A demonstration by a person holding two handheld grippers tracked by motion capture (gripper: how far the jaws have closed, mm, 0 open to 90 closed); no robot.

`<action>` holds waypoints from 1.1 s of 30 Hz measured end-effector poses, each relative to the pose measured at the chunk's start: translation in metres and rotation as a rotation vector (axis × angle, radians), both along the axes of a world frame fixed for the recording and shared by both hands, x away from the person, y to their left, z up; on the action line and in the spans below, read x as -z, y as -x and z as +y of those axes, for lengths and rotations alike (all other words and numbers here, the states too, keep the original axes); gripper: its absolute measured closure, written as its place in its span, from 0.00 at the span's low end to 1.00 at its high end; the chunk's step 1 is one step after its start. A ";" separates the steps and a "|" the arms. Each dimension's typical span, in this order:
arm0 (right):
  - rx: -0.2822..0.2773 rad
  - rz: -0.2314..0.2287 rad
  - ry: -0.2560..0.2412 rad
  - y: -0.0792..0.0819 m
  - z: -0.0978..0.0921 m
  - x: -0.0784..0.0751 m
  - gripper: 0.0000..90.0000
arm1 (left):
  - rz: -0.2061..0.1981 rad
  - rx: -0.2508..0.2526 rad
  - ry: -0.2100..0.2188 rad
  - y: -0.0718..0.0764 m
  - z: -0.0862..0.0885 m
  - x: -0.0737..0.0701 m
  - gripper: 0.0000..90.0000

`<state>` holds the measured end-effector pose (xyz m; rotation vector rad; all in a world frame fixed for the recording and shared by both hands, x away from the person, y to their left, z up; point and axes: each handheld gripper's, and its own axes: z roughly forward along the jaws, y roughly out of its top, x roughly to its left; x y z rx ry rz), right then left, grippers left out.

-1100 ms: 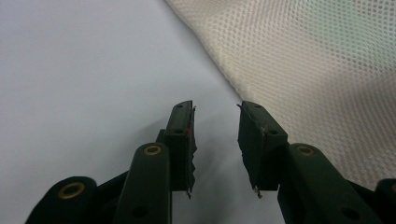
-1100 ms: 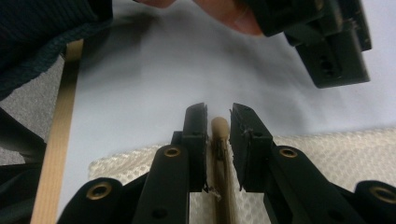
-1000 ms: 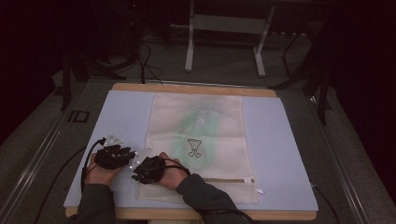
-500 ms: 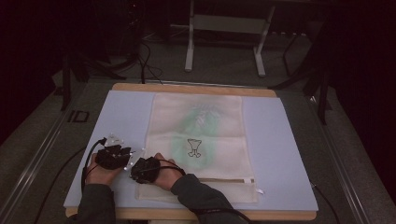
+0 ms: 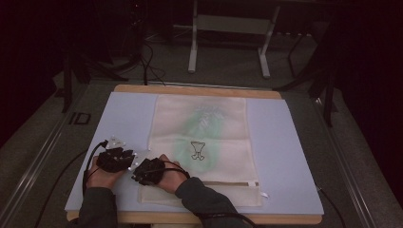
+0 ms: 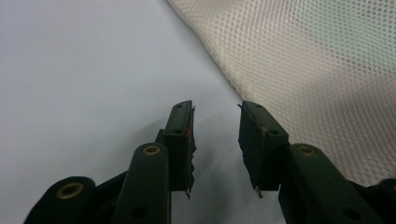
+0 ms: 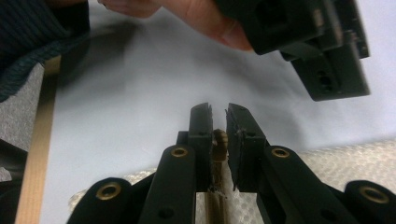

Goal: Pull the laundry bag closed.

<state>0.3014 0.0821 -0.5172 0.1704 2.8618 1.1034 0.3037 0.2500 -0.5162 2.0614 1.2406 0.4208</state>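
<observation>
Working at the near left corner of a cream mesh laundry bag [image 5: 202, 137] with a green print, which lies flat along the middle of the pale blue table [image 5: 294, 156].

Left side: left gripper [image 5: 114, 159] rests on bare table just beside the bag's left edge. In the left gripper view its jaws stand spread with nothing between them; the mesh edge [image 6: 303, 70] runs diagonally just past the right jaw, not yet touched.

Right of it: right gripper [image 5: 149, 171] sits at the bag's near left corner, close against the left gripper. In the right gripper view its jaws are nearly pressed together on a small tan tab [image 7: 219, 140], apparently the zipper pull, with a tan strip running down below it over the mesh.

Judgement: early stage. Pull appears seized; the zipper strip [image 5: 228, 184] along the near end looks flat, so whether it is open or closed cannot be told. Left gripper has yet to pin or grasp the fabric; the zipper run to the right remains.
</observation>
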 end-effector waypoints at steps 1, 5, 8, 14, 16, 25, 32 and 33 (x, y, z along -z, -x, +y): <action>-0.003 -0.001 -0.003 0.000 -0.001 -0.001 0.90 | 0.001 0.000 -0.001 0.000 0.000 0.000 0.72; -0.005 -0.005 -0.009 0.001 -0.006 -0.005 0.90 | 0.001 0.001 0.000 0.000 -0.001 0.000 0.72; -0.008 -0.008 -0.012 0.002 -0.009 -0.005 0.90 | 0.002 0.001 0.000 0.000 -0.001 0.000 0.72; -0.013 -0.016 -0.005 0.006 -0.021 -0.007 0.90 | 0.002 0.003 0.003 0.000 -0.001 0.000 0.72; -0.014 -0.019 0.000 0.006 -0.024 -0.006 0.90 | 0.001 0.003 0.004 0.000 -0.001 0.000 0.72; -0.020 0.010 0.026 0.005 -0.033 0.002 0.89 | -0.001 0.006 0.006 0.001 -0.001 -0.001 0.72; -0.033 0.042 0.063 0.002 -0.038 0.001 0.85 | -0.002 0.009 0.011 0.002 -0.001 -0.002 0.72; -0.034 0.044 0.065 0.002 -0.039 0.001 0.85 | -0.001 0.010 0.012 0.002 -0.001 -0.002 0.72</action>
